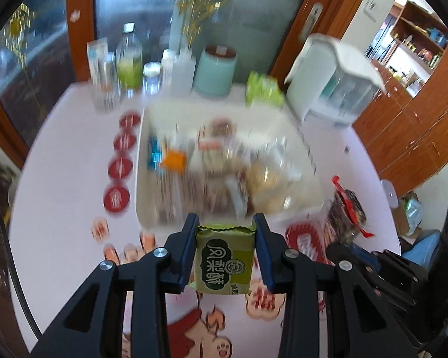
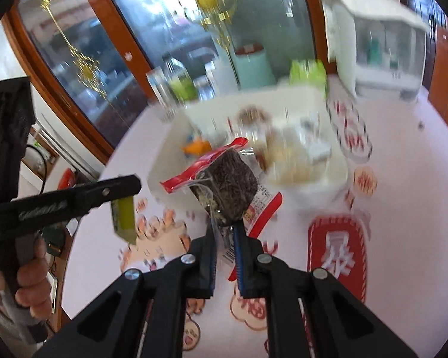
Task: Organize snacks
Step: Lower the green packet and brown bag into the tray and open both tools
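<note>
My left gripper [image 1: 225, 223] is shut on a green snack packet [image 1: 224, 258] with white lettering, held above the table in front of the white snack bin [image 1: 155, 208]. The packet also shows in the right wrist view [image 2: 123, 219], hanging from the left gripper [image 2: 125, 192]. My right gripper [image 2: 225, 228] is shut on the edge of a clear packet with red ends and a dark brown block [image 2: 231, 185] inside, held near the bin [image 2: 310, 192]. That packet also shows in the left wrist view [image 1: 345, 211]. The bin holds several wrapped snacks.
Bottles, glasses [image 1: 106, 89] and a mint canister [image 1: 213, 70] stand at the table's back edge. A green pack [image 1: 262, 89] and a white appliance [image 1: 334, 80] stand back right. Glass doors lie behind, wooden cabinets [image 1: 409, 125] to the right.
</note>
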Tool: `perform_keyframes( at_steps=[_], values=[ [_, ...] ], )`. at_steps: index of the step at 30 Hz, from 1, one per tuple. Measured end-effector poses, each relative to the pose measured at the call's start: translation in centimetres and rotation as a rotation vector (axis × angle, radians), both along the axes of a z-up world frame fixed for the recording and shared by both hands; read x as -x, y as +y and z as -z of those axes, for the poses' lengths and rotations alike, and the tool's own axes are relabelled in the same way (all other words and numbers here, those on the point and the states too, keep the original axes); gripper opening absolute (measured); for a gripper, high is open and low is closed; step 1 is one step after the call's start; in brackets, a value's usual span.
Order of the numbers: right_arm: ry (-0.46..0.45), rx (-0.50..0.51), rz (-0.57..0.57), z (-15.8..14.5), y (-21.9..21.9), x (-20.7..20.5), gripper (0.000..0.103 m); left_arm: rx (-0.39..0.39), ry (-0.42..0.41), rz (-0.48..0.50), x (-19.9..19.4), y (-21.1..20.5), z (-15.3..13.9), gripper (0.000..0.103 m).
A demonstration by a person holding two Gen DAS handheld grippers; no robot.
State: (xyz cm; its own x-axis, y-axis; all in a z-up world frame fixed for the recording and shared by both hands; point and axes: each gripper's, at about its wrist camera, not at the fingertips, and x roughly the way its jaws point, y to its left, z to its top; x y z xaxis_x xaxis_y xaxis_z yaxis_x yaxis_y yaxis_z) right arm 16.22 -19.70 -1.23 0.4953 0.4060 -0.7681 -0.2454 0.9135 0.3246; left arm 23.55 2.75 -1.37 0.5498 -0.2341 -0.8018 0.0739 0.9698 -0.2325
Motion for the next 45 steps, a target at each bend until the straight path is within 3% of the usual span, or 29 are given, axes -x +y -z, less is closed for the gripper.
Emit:
perform_keyframes(
  at_steps=[7, 14, 29, 30, 32, 33, 34, 37, 39, 45],
  values=[
    [-0.140, -0.018, 0.007, -7.6, -0.2, -3.2, 0.010, -0.037, -0.131, 0.005, -3.5, -1.0, -7.1, 0.035],
    [-0.220, 0.003, 0.055, -11.4, -0.4, -6.5, 0.010, -0.055, -0.157, -0.006, -6.6, -1.9, -9.2, 0.035],
    [-0.149, 0.068, 0.107, -8.0, -0.3, -12.6, 0.011, -0.090, -0.088, -0.013, -11.6, -3.6, -5.3, 0.036],
    [-0.140, 0.074, 0.106, -7.6, -0.1, -13.0, 0.011, -0.093, -0.083, -0.016, -11.8, -3.7, -4.9, 0.041],
    [-0.124, 0.085, 0.103, -6.9, 0.2, -13.6, 0.012, -0.109, -0.071, -0.033, -12.4, -3.6, -3.9, 0.059],
    [-0.115, 0.097, 0.106, -6.5, 0.4, -13.9, 0.012, -0.116, -0.066, -0.047, -12.6, -3.4, -3.5, 0.073],
    [-0.111, 0.105, 0.107, -6.2, 0.5, -14.1, 0.012, -0.119, -0.064, -0.056, -12.8, -3.2, -3.1, 0.079],
    [-0.091, 0.121, 0.102, -5.5, 0.9, -14.5, 0.018, -0.123, -0.055, -0.073, -12.9, -2.7, -2.3, 0.080],
    [-0.085, 0.117, 0.100, -5.2, 0.9, -14.4, 0.028, -0.130, -0.046, -0.075, -12.7, -2.4, -1.8, 0.081],
    [-0.068, 0.112, 0.094, -4.3, 0.9, -13.7, 0.032, -0.159, -0.034, -0.076, -12.1, -1.9, -1.3, 0.082]
  ],
)
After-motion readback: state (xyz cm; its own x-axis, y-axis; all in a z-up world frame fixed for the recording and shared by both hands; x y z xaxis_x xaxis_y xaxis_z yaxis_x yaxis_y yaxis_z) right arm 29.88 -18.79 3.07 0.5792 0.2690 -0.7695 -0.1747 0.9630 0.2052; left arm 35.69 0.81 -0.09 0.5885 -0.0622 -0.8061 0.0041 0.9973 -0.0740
